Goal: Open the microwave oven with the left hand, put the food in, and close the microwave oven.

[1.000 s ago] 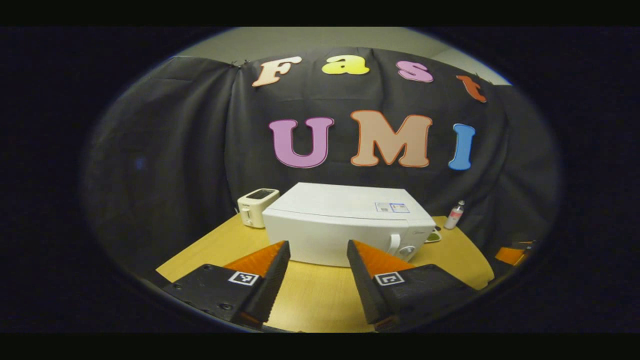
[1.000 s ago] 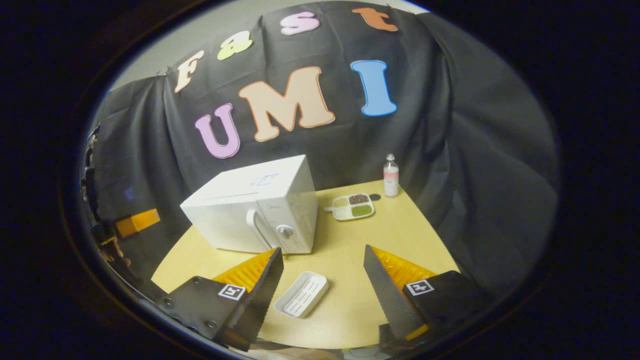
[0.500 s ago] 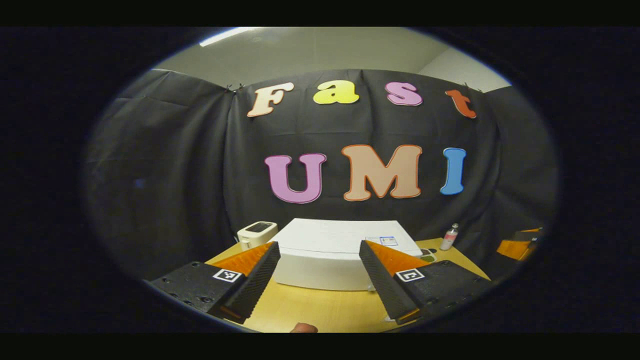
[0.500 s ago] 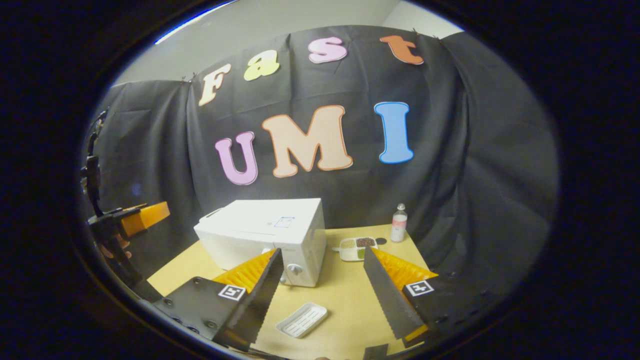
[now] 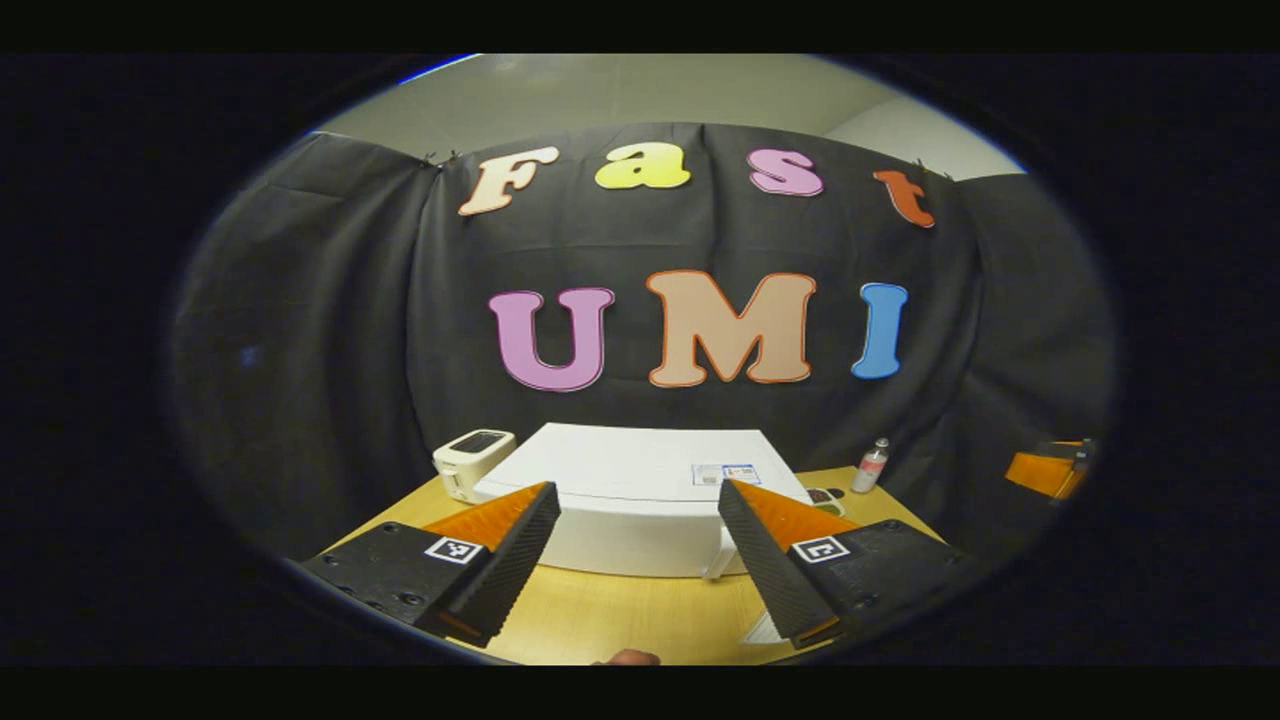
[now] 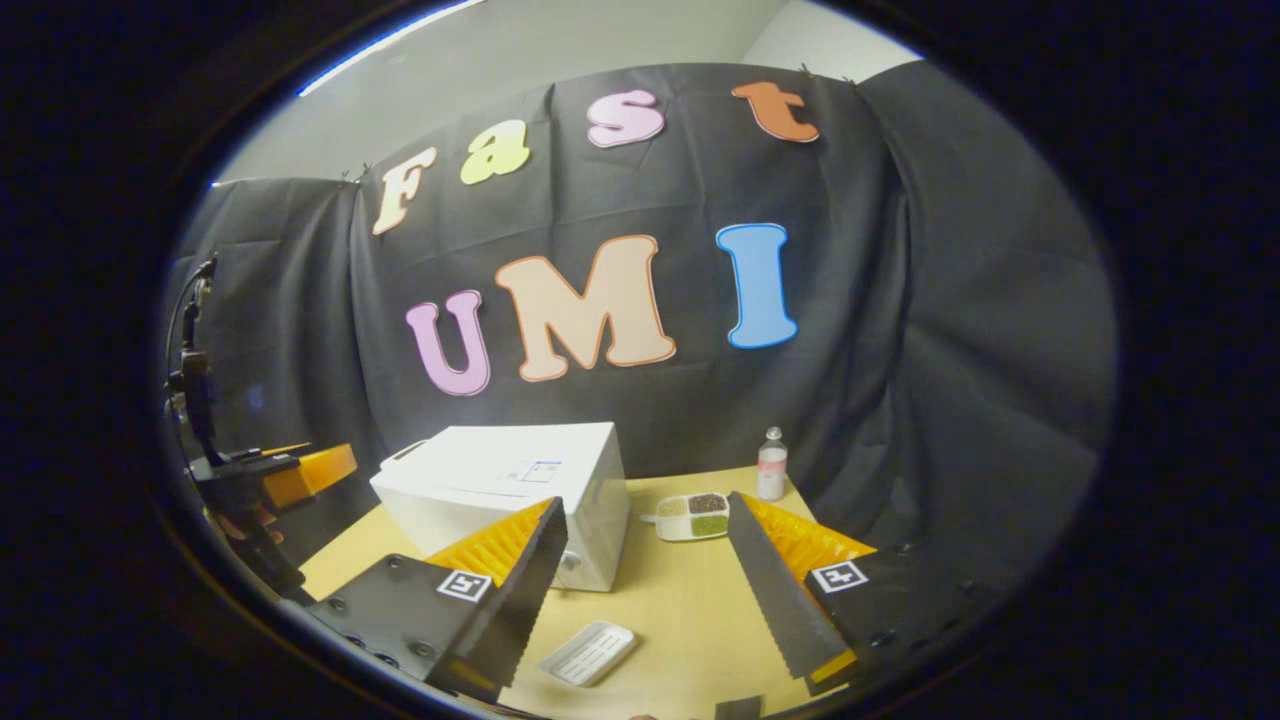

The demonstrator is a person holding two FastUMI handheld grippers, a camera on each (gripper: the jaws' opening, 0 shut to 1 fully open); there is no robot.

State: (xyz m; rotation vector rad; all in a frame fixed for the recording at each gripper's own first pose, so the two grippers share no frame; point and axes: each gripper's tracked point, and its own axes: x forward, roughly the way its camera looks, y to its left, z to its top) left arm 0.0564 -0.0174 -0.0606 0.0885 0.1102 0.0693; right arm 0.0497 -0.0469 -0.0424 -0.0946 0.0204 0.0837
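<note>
In the left gripper view, the left gripper [image 5: 632, 560] is seen held above the near edge of a light wooden bench [image 5: 640, 620], with its fingers [image 5: 510, 560] spread wide apart and nothing held between them. Framed between the fingers, a white box-shaped microwave oven [image 5: 640, 490] is seen standing on the bench with its door closed. A small cream toaster [image 5: 472, 462] is set just beside the oven on its left in this view. A small clear bottle with a pink label [image 5: 872, 466] stands upright near the back of the bench, to the right of the oven.

In the right gripper view, the right gripper [image 6: 645, 590] is likewise held over the bench [image 6: 690, 620], its fingers [image 6: 780, 590] wide apart and empty. The microwave oven [image 6: 500, 485] is seen at an angle, left of centre, door shut. The food, a white compartmented tray of brown and green grains [image 6: 690, 516], lies on the bench between the oven and the bottle [image 6: 771, 465], apart from both. A white ribbed rectangular plastic dish [image 6: 588, 653] lies on the bench below and between the right gripper's fingers, untouched. The left gripper [image 6: 285, 478] is seen at the far left edge, in the air beside the bench.
</note>
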